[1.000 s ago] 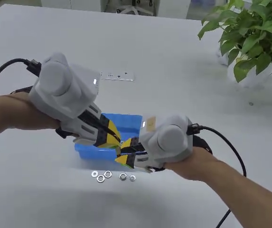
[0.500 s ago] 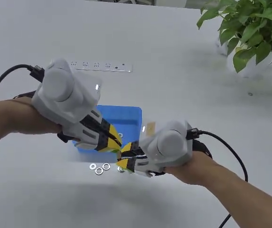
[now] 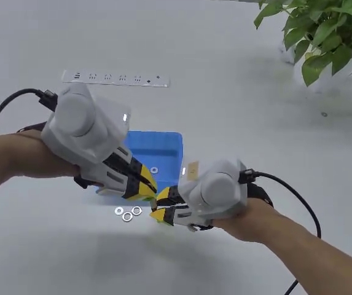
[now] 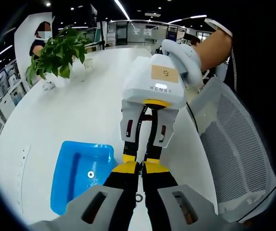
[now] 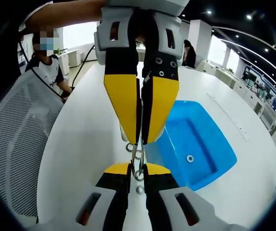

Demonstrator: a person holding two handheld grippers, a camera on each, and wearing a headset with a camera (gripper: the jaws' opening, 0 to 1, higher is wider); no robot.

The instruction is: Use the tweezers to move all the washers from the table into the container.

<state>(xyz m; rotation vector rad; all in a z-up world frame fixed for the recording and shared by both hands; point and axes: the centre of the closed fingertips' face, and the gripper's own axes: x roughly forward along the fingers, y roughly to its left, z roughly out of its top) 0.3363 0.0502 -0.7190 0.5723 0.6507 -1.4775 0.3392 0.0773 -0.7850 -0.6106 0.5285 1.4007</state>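
Left gripper [image 5: 138, 137] and right gripper [image 4: 138, 158] marked XENSE, both pinching tweezers [image 5: 137, 156], washers [image 3: 127, 212] on desk just beside blue container [image 3: 163, 144]

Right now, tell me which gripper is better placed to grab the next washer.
Right, I'd judge. The right gripper sits low beside the washers on the table, the tweezers reaching between its jaw tips. The left gripper hangs higher, at the near edge of the blue container.

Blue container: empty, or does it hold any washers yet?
Not empty: one washer lies on the container floor. Loose washers sit on the table beside it.
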